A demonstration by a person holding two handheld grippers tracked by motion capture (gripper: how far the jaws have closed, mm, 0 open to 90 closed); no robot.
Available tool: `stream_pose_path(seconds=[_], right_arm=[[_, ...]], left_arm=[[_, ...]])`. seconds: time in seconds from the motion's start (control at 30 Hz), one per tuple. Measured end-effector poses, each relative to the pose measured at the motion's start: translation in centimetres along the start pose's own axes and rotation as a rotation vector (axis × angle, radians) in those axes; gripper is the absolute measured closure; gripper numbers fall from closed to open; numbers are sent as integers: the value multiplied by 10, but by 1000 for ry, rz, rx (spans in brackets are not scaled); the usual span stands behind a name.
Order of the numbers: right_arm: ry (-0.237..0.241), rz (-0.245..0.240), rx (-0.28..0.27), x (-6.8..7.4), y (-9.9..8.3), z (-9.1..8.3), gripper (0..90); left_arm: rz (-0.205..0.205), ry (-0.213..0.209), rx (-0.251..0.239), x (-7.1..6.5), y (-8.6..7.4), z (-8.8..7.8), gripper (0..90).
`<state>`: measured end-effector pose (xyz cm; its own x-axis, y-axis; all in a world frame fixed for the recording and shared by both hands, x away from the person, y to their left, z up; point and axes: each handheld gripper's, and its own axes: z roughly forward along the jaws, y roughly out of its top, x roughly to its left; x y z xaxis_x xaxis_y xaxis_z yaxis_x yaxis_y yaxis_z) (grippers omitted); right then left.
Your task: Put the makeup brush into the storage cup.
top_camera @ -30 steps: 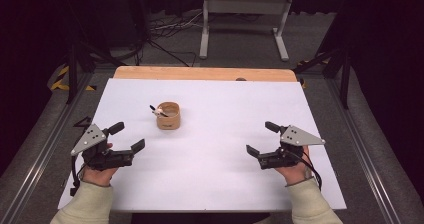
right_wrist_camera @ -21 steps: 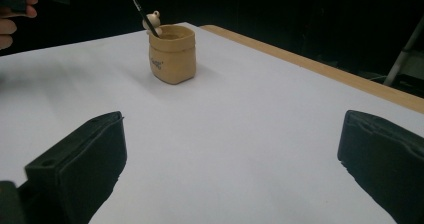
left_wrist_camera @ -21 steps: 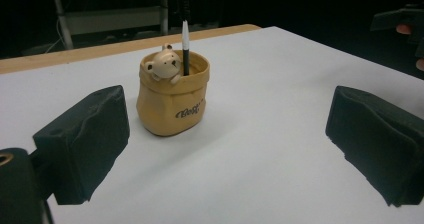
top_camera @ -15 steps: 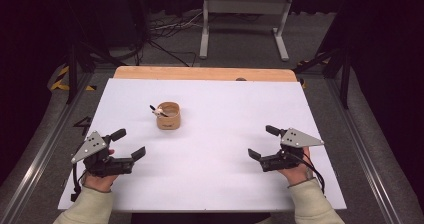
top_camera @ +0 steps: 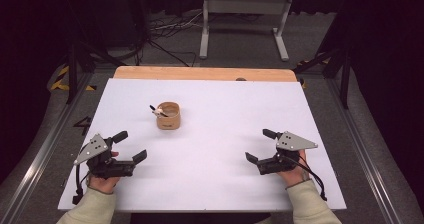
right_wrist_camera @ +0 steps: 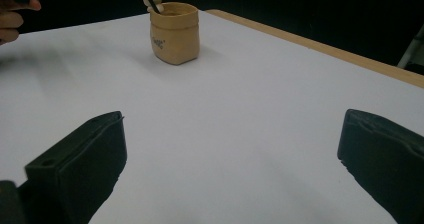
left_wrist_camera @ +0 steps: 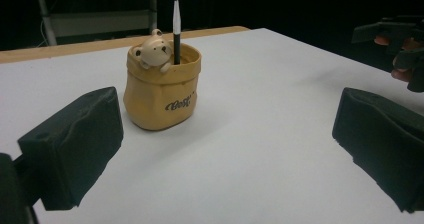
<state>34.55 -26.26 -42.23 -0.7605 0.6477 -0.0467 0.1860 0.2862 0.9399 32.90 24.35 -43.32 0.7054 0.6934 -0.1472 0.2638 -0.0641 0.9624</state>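
Pot (top_camera: 168,116) upright on the bench (top_camera: 220,129), pen (left_wrist_camera: 176,31) standing in it (its top cut off).
Left tool (top_camera: 127,145) and right tool (top_camera: 261,145) both gape wide, holding nothing.

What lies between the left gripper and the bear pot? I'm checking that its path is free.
Nothing: in the left gripper view, bare white table runs from the open left gripper to the bear pot.

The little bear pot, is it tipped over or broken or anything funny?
No, nothing stands out. The pot stands upright on the white table, unbroken, with a pen poking straight up inside and nothing spilled around it.
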Motion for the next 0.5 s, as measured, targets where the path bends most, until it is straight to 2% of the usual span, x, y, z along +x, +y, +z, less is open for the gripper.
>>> stream_pose_path(seconds=[0.4,0.5], right_arm=[[-26,-6,-53,3,-8,3,0],[-33,12,-73,2,-10,2,0]], left_arm=[[6,9,5,0,-10,8,0],[-15,7,-20,1,-13,9,0]])
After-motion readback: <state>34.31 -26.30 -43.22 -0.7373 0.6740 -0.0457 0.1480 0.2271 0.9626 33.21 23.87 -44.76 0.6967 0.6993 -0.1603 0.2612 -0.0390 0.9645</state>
